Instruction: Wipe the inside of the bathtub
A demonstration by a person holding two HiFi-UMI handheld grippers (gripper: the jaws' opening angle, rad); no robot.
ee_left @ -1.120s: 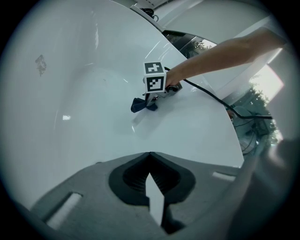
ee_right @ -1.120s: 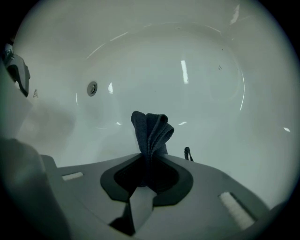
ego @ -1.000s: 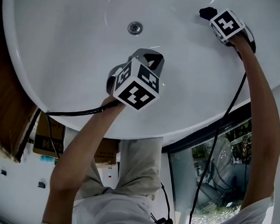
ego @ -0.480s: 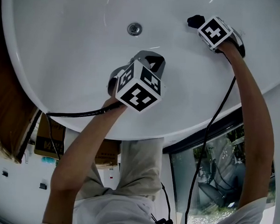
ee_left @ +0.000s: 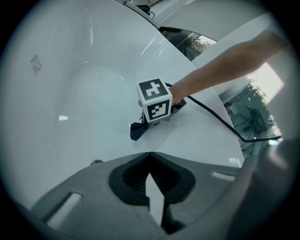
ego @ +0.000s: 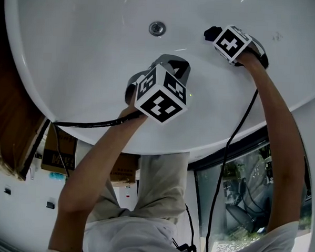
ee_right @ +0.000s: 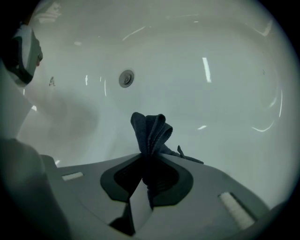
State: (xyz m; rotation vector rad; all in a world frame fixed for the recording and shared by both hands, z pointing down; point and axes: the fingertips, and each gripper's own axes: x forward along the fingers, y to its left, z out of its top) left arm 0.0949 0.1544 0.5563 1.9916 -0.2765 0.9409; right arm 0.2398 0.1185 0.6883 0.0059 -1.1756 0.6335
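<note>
A white bathtub (ego: 71,55) fills the head view, its round metal drain (ego: 157,28) near the top middle. My right gripper (ego: 216,35) reaches into the tub to the right of the drain, shut on a dark blue cloth (ee_right: 151,133) whose bunched end (ego: 211,32) lies against the tub wall. The same cloth (ee_left: 138,131) pokes out beneath the marker cube in the left gripper view. My left gripper (ego: 171,67) hovers over the tub's near slope below the drain, jaws shut with nothing between them.
The tub's front rim (ego: 146,146) curves across the middle of the head view. Black cables (ego: 84,125) trail from both grippers over that rim. A small grey smudge (ee_left: 35,64) marks the tub wall. Cardboard boxes (ego: 59,149) sit on the floor outside.
My right gripper has slid left along the tub wall with the cloth, closer to the drain. The left gripper has held nearly still.
</note>
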